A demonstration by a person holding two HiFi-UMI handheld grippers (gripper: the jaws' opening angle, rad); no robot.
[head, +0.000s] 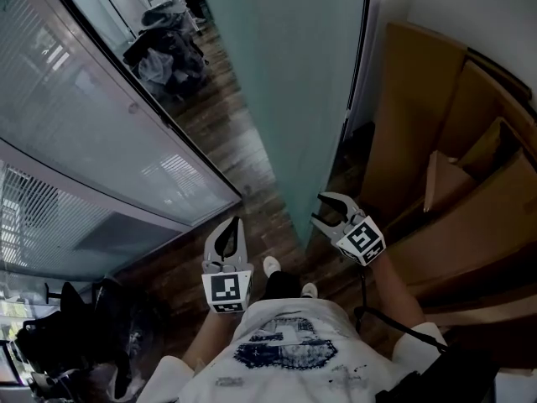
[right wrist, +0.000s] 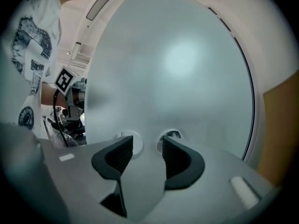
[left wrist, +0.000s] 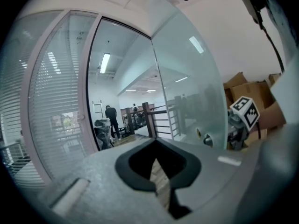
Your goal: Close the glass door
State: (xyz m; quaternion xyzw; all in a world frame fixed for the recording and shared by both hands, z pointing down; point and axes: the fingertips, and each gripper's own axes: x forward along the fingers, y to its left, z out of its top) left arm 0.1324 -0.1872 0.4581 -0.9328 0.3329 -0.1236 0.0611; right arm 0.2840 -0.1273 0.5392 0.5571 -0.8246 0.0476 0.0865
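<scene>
Your right gripper (right wrist: 147,146): jaws wide, empty. Frosted glass door (right wrist: 182,64) dead ahead, round fittings (right wrist: 171,135) just past tips. Left gripper (left wrist: 156,154) closed, idle, door at its right. Square up on fittings, then swing evenly.

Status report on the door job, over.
Left gripper shut, empty. Right gripper open at the glass door. Door stands open. Cardboard boxes beside it, doorway looks unobstructed.

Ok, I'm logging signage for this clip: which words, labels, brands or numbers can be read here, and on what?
Nothing legible in any view.
White T-shirt: dark print, too blurred to read.
Marker cubes: black-and-white square patterns only, no words.
</scene>
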